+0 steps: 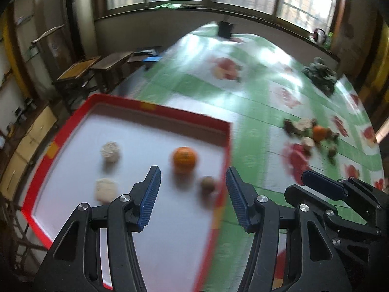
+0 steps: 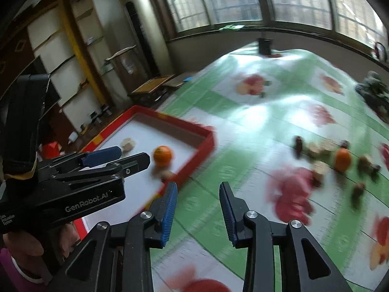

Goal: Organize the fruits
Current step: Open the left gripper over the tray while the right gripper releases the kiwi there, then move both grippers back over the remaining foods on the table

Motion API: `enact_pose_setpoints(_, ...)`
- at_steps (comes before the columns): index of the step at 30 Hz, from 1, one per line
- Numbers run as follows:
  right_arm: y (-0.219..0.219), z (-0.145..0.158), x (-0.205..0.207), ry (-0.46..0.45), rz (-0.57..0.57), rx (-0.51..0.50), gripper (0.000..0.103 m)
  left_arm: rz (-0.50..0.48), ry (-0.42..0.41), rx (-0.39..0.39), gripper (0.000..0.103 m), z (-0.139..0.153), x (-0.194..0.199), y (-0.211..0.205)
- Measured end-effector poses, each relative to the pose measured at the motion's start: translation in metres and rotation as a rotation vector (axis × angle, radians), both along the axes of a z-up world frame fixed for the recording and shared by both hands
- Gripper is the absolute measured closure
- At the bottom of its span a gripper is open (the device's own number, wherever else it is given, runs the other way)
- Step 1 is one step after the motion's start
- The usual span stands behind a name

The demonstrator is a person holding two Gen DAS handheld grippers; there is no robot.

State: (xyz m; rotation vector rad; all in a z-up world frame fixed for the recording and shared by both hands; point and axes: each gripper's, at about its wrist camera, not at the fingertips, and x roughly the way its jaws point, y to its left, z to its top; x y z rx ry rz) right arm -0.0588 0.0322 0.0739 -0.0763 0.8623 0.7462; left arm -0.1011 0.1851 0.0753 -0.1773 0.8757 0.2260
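A red-rimmed white tray holds an orange, a small brown fruit and two pale round pieces. My left gripper hangs open above the tray's right part, with nothing between its pads. More fruit lies in a loose pile on the tablecloth to the right: another orange among several pale and brown pieces. My right gripper is open and empty above the cloth, just right of the tray's corner. The left gripper shows at the left of the right wrist view.
A green and white tablecloth with red fruit prints covers the table. A grey-green bundle lies at the far right and a dark box at the far edge. Wooden desks stand beyond the table's left side. A hand holds the left gripper.
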Motion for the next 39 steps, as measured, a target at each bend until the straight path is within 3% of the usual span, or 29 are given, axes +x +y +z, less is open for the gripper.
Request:
enact_pose_setpoints(9, -0.080, 0.001, 0.012, -0.003, -0.163, -0.036, 0.067, -0.120, 0.003, 0.018, 0.047, -0.001, 0.031, -0.066)
enact_pose_setpoints(20, -0.169, -0.011, 0.034, 0.028, -0.333, -0.063, 0.063, -0.221, 0.069, -0.062, 0.047, -0.018, 0.073, -0.111)
enact_pose_setpoints(23, -0.181, -0.015, 0.039, 0.036, -0.349, -0.047, 0.063, -0.245, 0.082, -0.093, 0.047, -0.023, 0.087, -0.121)
enact_pose_setpoints(29, -0.186, -0.022, 0.045, 0.043, -0.346, -0.040, 0.063, -0.298, 0.102, -0.086, 0.047, -0.035, 0.116, -0.148)
enact_pose_setpoints(39, -0.192, -0.029, 0.066, 0.053, -0.340, -0.041, 0.063, -0.312, 0.135, -0.076, 0.048, -0.055, 0.150, -0.160)
